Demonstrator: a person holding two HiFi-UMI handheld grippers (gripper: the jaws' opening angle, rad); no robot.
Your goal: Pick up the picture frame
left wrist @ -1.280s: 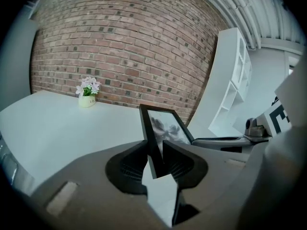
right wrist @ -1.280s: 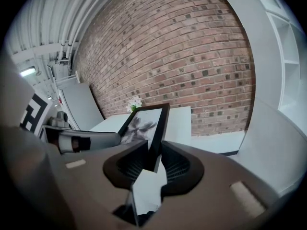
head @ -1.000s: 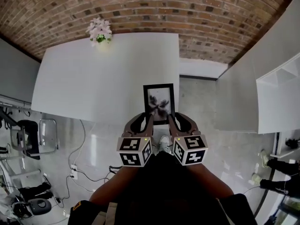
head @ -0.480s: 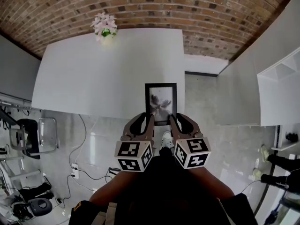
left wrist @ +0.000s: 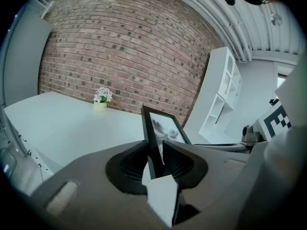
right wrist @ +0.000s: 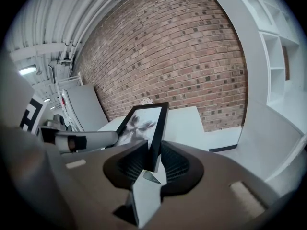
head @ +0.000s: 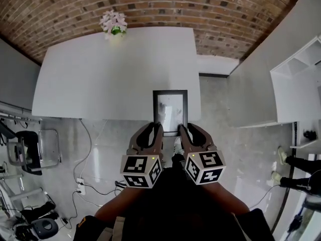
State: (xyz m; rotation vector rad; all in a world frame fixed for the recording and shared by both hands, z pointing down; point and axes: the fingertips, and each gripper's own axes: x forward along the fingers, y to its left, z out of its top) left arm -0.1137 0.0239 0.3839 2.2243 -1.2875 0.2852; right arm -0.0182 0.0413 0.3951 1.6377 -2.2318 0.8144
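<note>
Two firm grips: left gripper [head: 157, 129] and right gripper [head: 182, 129] each pinch a lower side edge of the thin black picture frame [head: 170, 107], its pale print grey-smudged.

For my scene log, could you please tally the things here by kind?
Frame: 1
Grippers: 2, left gripper and right gripper, both shut on the frame
Flowers: 1
Table: 1
Total: 5
</note>
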